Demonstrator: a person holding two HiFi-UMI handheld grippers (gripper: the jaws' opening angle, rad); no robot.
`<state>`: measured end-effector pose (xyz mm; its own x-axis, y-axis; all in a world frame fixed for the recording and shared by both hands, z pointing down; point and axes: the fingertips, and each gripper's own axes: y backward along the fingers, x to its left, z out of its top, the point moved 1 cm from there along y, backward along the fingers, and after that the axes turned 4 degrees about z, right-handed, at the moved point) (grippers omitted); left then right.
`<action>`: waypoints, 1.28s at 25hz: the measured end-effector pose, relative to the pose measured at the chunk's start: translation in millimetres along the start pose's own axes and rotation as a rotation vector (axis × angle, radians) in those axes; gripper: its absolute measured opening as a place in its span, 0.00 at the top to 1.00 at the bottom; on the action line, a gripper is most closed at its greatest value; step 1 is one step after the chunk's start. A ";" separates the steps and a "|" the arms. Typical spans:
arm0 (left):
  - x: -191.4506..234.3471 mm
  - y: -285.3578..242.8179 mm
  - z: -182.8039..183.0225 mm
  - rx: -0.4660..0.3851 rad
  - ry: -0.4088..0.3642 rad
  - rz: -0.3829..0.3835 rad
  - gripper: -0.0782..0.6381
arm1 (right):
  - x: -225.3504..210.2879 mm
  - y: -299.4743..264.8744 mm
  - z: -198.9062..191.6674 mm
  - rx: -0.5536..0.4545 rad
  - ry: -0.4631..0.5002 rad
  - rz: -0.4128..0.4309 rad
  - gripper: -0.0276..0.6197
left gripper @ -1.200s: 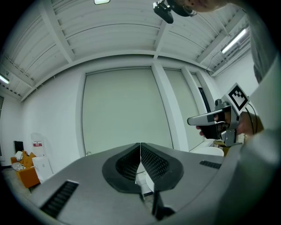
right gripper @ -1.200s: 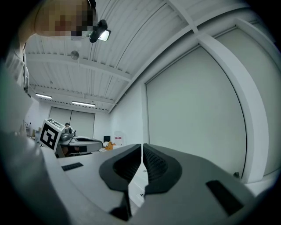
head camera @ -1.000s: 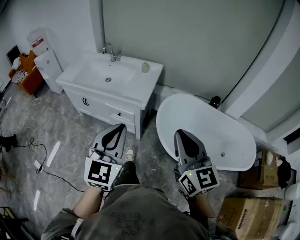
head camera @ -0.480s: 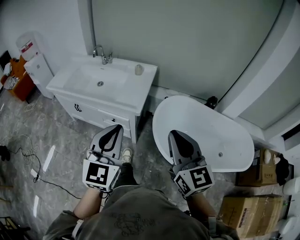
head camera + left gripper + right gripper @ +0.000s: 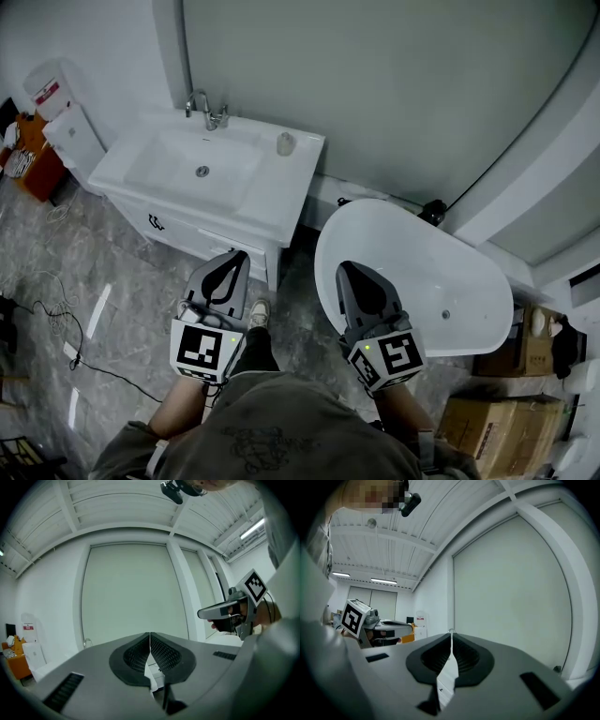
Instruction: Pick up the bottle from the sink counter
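Note:
In the head view a small pale bottle (image 5: 286, 143) stands upright on the back right corner of the white sink counter (image 5: 277, 187), to the right of the chrome tap (image 5: 207, 112). My left gripper (image 5: 234, 254) is held low in front of the cabinet, well short of the bottle, jaws shut and empty. My right gripper (image 5: 345, 269) hangs over the near rim of the bathtub (image 5: 469, 281), also shut with nothing in it. In the left gripper view the left gripper (image 5: 150, 633) has its jaw tips touching. The right gripper (image 5: 451, 632) looks the same in its own view.
A white basin (image 5: 187, 161) fills the counter's left side, above a cabinet with drawers (image 5: 197, 234). A water dispenser (image 5: 67, 131) and an orange item (image 5: 28, 155) stand at the left. Cardboard boxes (image 5: 502, 422) lie at the lower right. A cable (image 5: 56, 309) runs across the marble floor.
The view has shifted slightly, so the sink and tub sit a little differently in frame. Both grippers stay shut and keep their place in front of the person.

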<state>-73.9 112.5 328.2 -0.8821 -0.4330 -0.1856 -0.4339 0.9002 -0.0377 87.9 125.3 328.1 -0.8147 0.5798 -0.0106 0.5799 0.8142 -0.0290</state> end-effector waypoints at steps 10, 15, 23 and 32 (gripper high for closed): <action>71.4 -79.1 -10.7 0.038 0.000 -0.031 0.87 | -47.9 -88.6 5.1 0.030 -0.037 -0.067 0.91; 104.6 -124.5 -15.5 0.065 0.000 -0.085 0.87 | -73.0 -138.4 14.1 0.041 -0.050 -0.111 0.91; 153.7 -198.3 -15.1 0.065 -0.023 -0.176 0.87 | -114.5 -210.8 28.0 0.031 -0.047 -0.189 0.91; 183.7 -256.1 -12.8 0.019 -0.001 -0.237 0.87 | -151.9 -253.1 32.1 0.046 -0.020 -0.258 0.91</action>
<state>-127.1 -198.2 316.3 -0.7560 -0.6320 -0.1702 -0.6251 0.7743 -0.0986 64.6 -169.9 305.0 -0.9358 0.3521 -0.0168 0.3523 0.9325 -0.0789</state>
